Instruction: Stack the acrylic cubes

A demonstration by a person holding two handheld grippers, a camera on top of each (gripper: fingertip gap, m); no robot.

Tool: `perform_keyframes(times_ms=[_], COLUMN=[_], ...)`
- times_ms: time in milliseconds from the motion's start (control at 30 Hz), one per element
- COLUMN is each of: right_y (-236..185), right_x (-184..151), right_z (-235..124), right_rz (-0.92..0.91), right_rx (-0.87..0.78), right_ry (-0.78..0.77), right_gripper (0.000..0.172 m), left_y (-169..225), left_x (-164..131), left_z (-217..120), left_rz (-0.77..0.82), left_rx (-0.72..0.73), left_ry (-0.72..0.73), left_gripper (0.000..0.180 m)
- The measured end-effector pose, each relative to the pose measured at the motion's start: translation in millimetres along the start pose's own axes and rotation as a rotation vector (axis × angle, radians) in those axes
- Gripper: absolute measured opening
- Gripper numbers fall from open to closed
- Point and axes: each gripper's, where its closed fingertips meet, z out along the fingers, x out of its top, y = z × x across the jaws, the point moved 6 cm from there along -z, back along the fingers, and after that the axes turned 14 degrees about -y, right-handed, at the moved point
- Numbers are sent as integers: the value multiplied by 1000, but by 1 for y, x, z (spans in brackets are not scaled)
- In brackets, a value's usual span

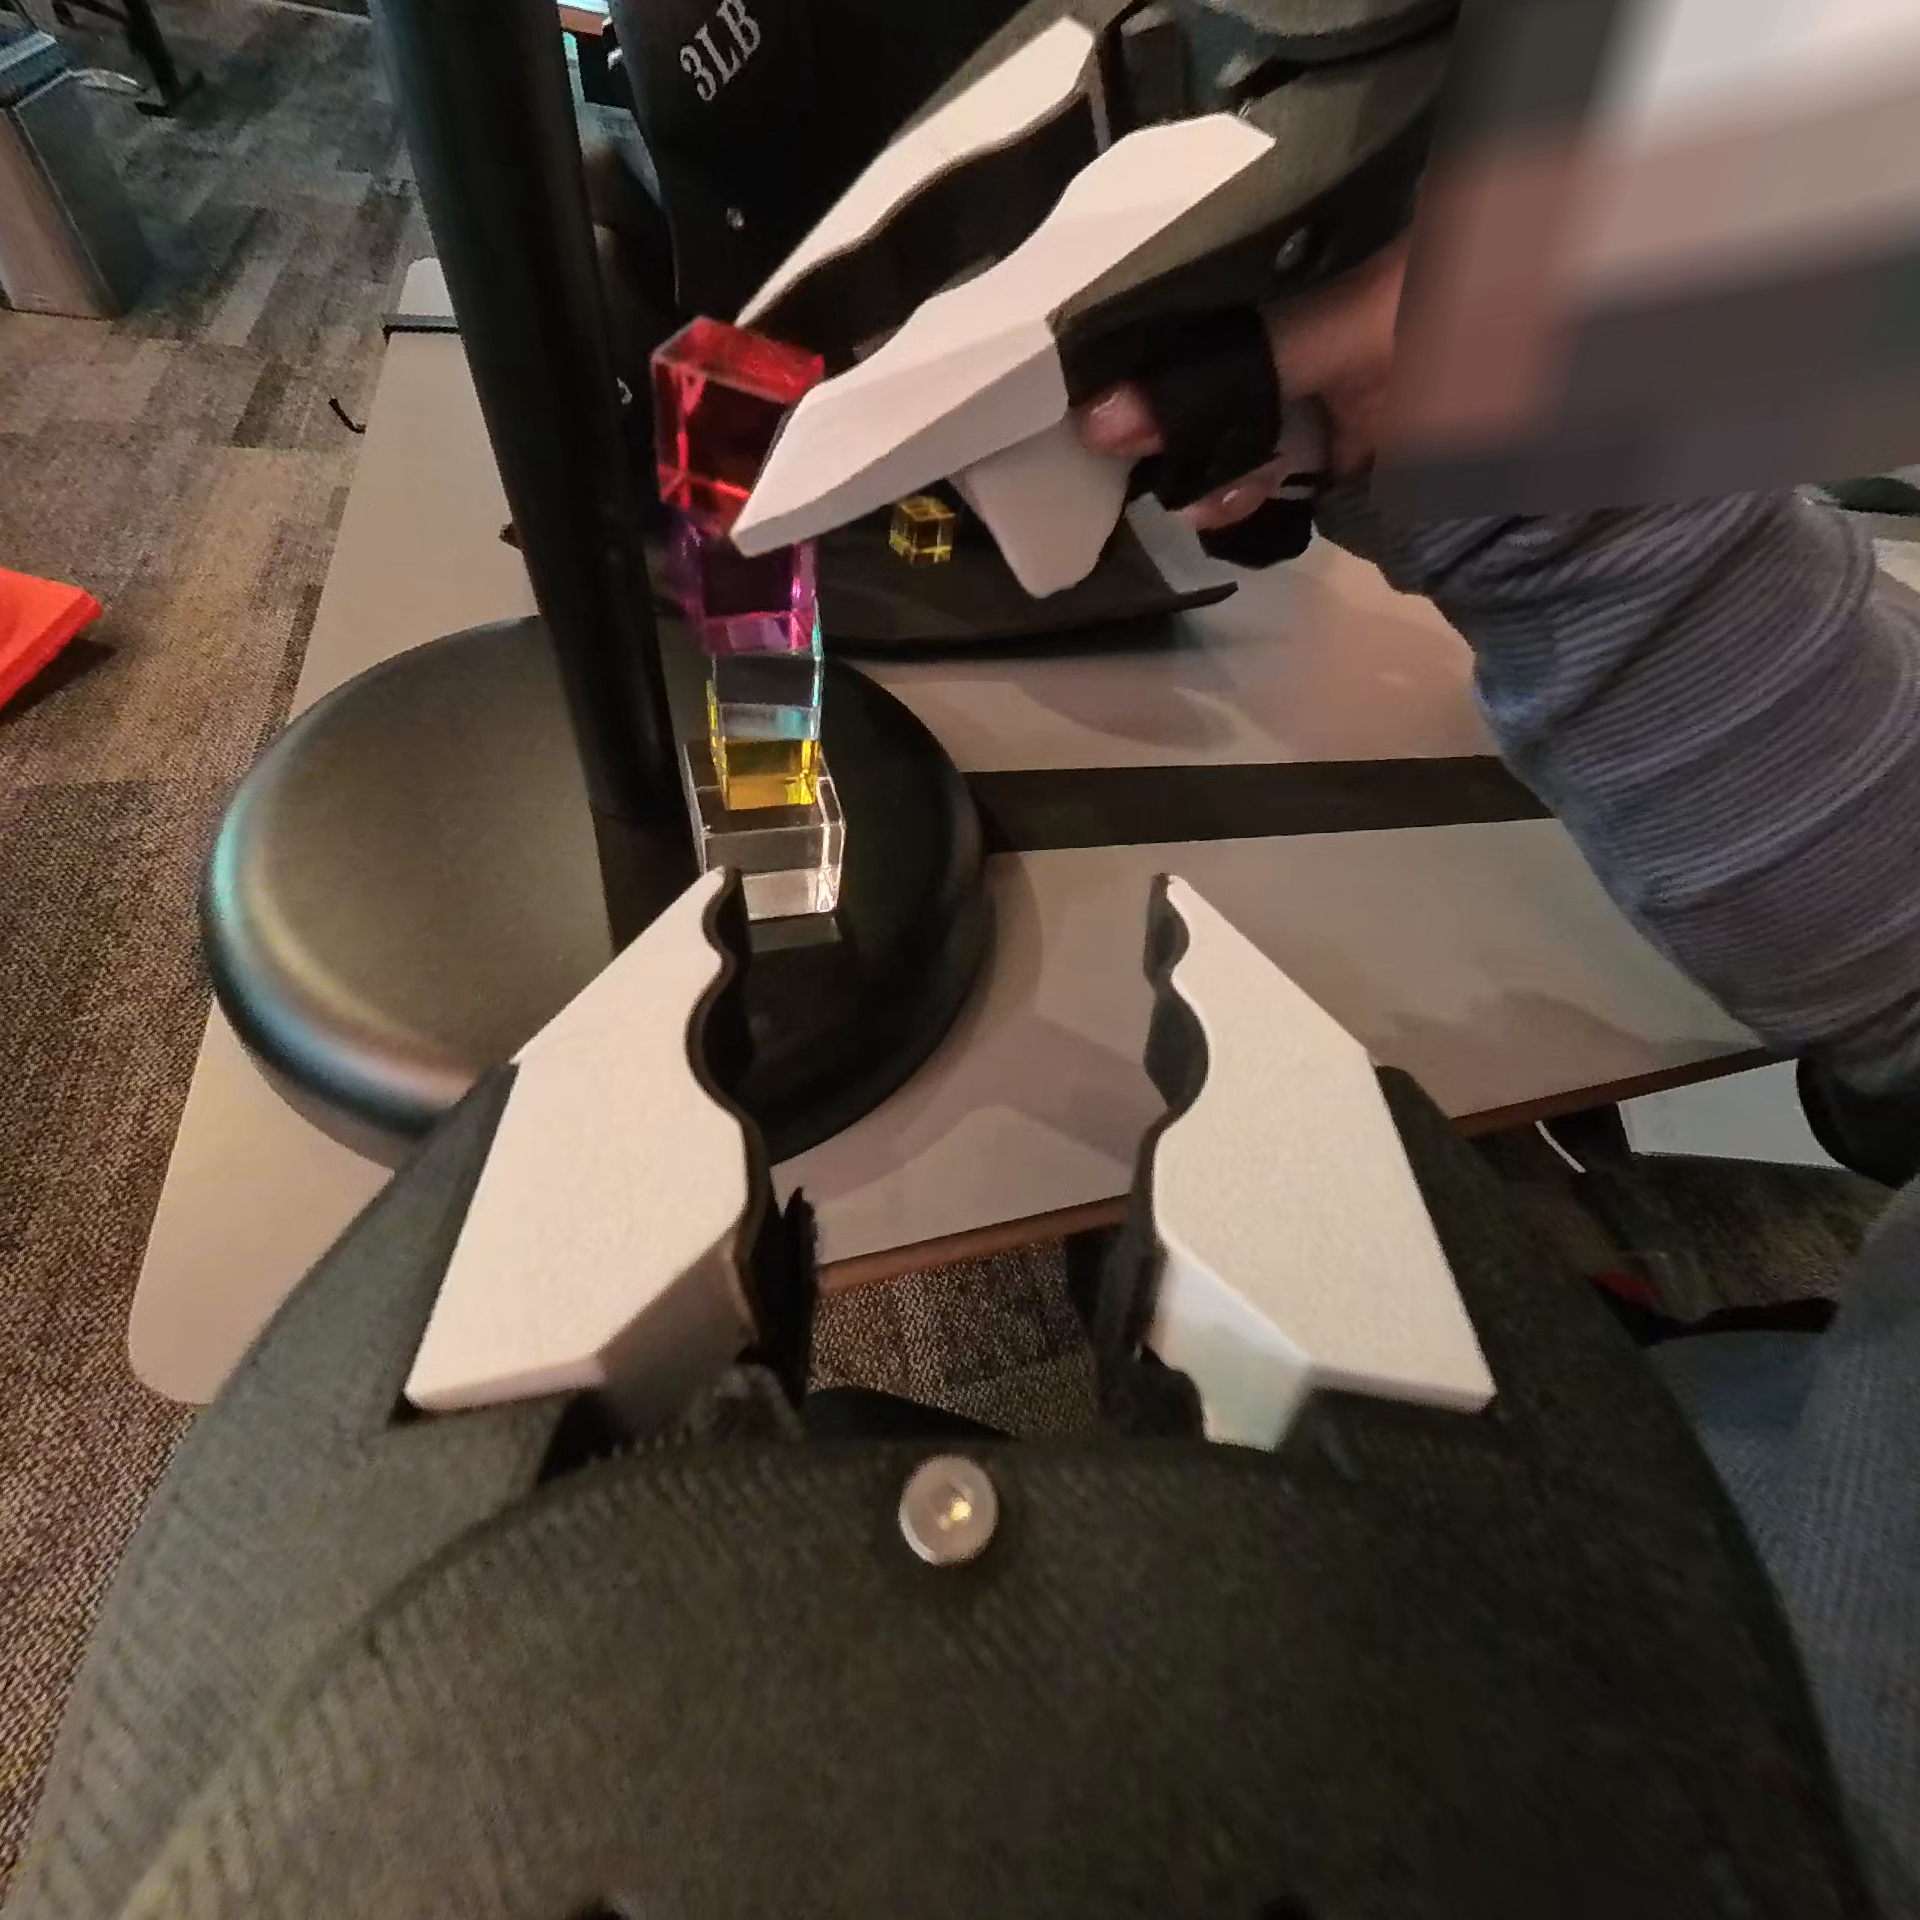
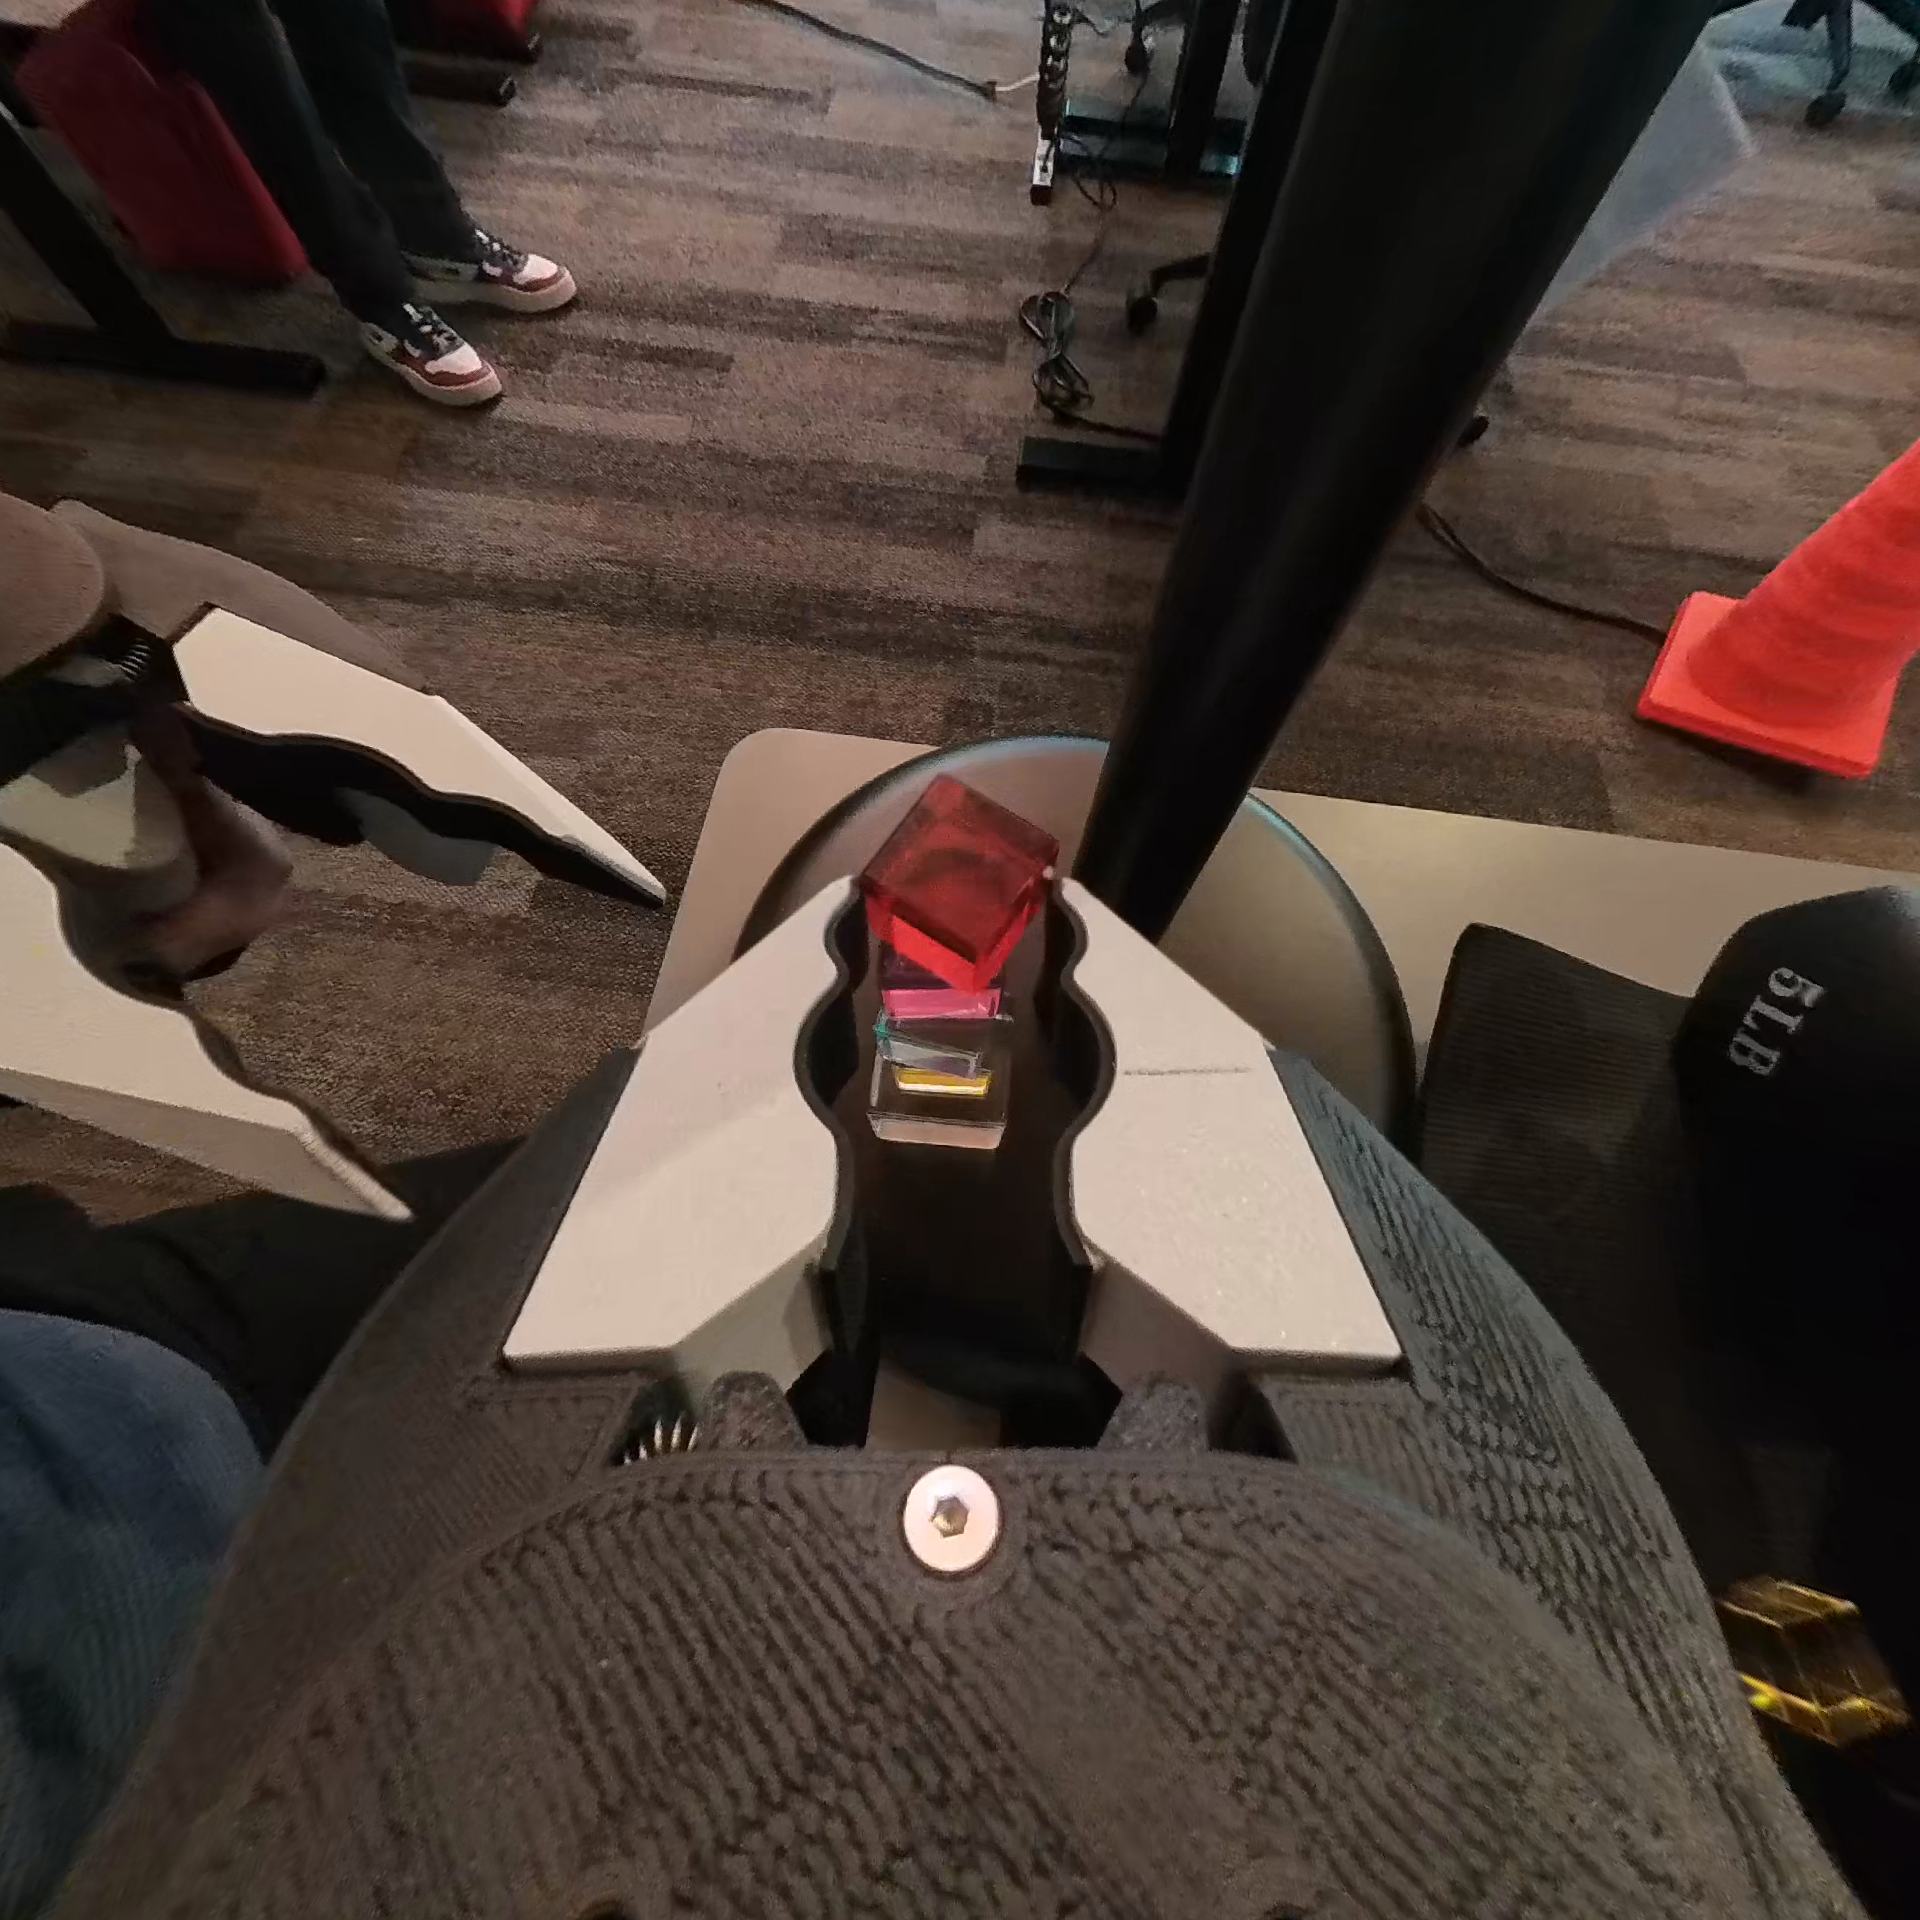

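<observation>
My right jaws [image 2: 961,894] gripped the tilted translucent red acrylic cube [image 2: 961,883] above the stacked coloured cubes [image 1: 764,748]; my left jaws [image 1: 945,894] hung released nearby

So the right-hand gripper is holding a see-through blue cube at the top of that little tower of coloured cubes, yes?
Not quite: the see-through cube is red, not blue. The right wrist view shows it tilted between the right gripper fingertips, above the tower of coloured cubes. The left wrist view shows the same red.
</observation>
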Motion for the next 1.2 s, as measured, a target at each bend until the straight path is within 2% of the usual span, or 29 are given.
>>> perform_keyframes(times_ms=[67, 200, 333, 433, 500, 533, 633, 733, 800, 833, 900, 933, 1033, 1200], right_y=[0, 2, 19, 44, 57, 61, 68, 66, 68, 70, 70, 71, 74, 81], right_x=[-1, -8, -47, -101, -141, -161, -212, -253, -264, -261, -259, -259, -263, -270], right_z=[-1, -19, -60, -90, -108, -117, -140, -144, -143, -147, -144, -143, -145, -152], right_rz=[10, 49, 139, 218, 220, 199, 112, 44, 6, 38, 35, 38, 75, 184], right_rx=[2, -25, -188, -443, -662, -770, -1041, -1211, -1255, -1256, -1203, -1195, -1189, -1148], right_ry=[19, 101, 273, 386, 420, 425, 434, 423, 396, 425, 489, 478, 497, 556], right_gripper=[35, 58, 61, 56, 52, 51, 41, 33, 14, 22, 21, 22, 19, 18], left_y=[0, 1, 7, 44, 83, 100, 124, 109, 80, 63, 37, 27, 8, -1], left_x=[0, -1, 2, 16, 25, 28, 44, 76, 98, 108, 123, 128, 132, 129], left_z=[1, 5, 4, 16, 41, 57, 111, 167, 202, 217, 247, 262, 301, 336], left_rz=[0, 2, 29, 90, 162, 208, 295, 182, 130, 115, 49, 7, -62, -64], left_rx=[-3, -3, -28, -206, -315, -318, -206, -118, 6, 87, 125, 121, 105, 146], left_ry=[-2, -11, 25, 91, 86, 77, 111, 122, 84, 72, -8, -59, -199, -306], left_gripper=[76, 78, 73, 62, 41, 31, 22, 31, 32, 32, 46, 57, 69, 63])
